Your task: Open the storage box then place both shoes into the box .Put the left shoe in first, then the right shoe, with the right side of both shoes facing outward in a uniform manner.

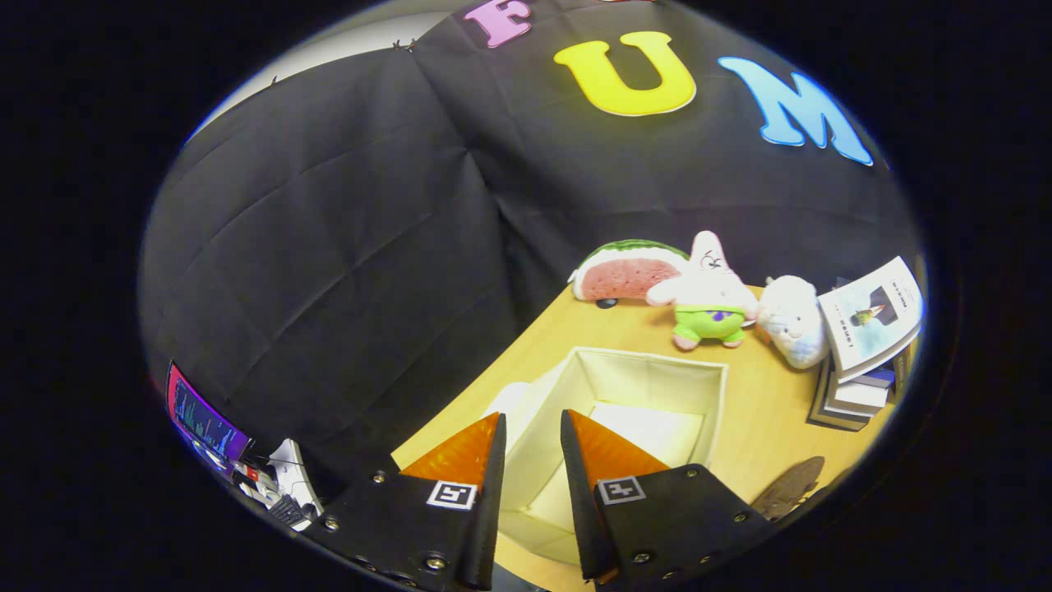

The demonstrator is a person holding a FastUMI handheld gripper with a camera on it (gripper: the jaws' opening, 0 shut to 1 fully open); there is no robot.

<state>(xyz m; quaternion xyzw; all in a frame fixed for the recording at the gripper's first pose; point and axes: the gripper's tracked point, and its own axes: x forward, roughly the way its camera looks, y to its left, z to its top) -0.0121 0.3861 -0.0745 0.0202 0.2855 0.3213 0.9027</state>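
A cream fabric storage box (717, 393) stands open on the wooden table, and its pale floor shows nothing inside. My gripper (532, 413) hovers above the box's near left corner. Its fingers are a narrow gap apart with nothing between them, and the box's near wall shows through that gap. Right of the fingers, at the table's near edge, lies a dark brown shoe (791, 485) with its sole showing; only part of it is visible. A pale rounded shape (511, 396) peeks out by the box's left side, just beyond the left fingertip; what it is I cannot tell.
Beyond the box stand a watermelon plush (629, 275), a pink star plush (708, 300) and a white fluffy plush (791, 321). A stack of books (863, 362) sits to the box's right. Off the table's left edge, a lit screen (204, 415) and small devices sit low.
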